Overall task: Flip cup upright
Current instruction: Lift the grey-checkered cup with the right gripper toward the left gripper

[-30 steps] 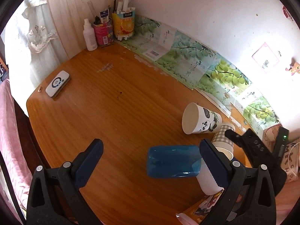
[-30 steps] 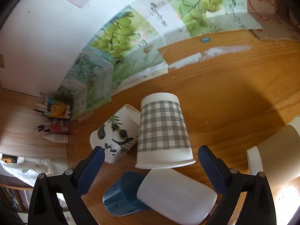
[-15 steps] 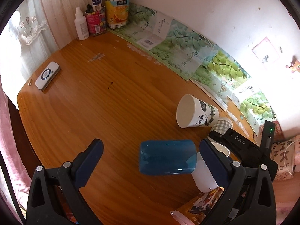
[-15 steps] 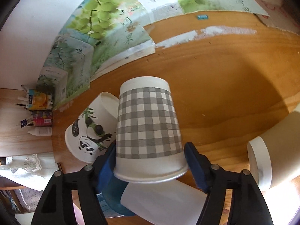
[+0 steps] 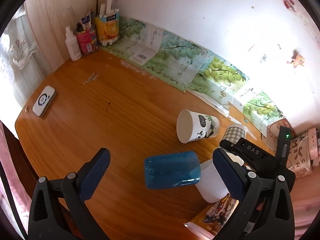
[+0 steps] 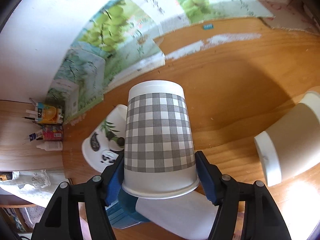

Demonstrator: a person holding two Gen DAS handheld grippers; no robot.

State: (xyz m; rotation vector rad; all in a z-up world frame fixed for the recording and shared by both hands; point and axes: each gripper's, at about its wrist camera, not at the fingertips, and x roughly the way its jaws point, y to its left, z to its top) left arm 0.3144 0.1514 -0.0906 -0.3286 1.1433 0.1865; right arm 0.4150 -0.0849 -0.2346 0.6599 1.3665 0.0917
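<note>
My right gripper (image 6: 160, 172) is shut on the grey checked paper cup (image 6: 159, 134), gripping it near its rim, with its base pointing away from me. The same cup (image 5: 234, 133) shows in the left wrist view, held by the black right gripper (image 5: 232, 147). A panda paper cup (image 5: 197, 126) lies on its side on the wooden table (image 5: 100, 108). A blue plastic cup (image 5: 172, 169) and a white cup (image 5: 211, 182) lie on their sides near it. My left gripper (image 5: 160, 172) is open and empty, hovering over the blue cup.
A tan paper cup (image 6: 290, 140) lies at the right. Bottles and a pen holder (image 5: 90, 36) stand in the far corner. A white remote (image 5: 44, 101) lies at the left edge. Grape-printed sheets (image 5: 200, 70) line the wall. A booklet (image 5: 216, 212) lies at the near edge.
My right gripper closed on the checked cup and has lifted it slightly toward me. My left gripper stayed open and drifted a little over the table.
</note>
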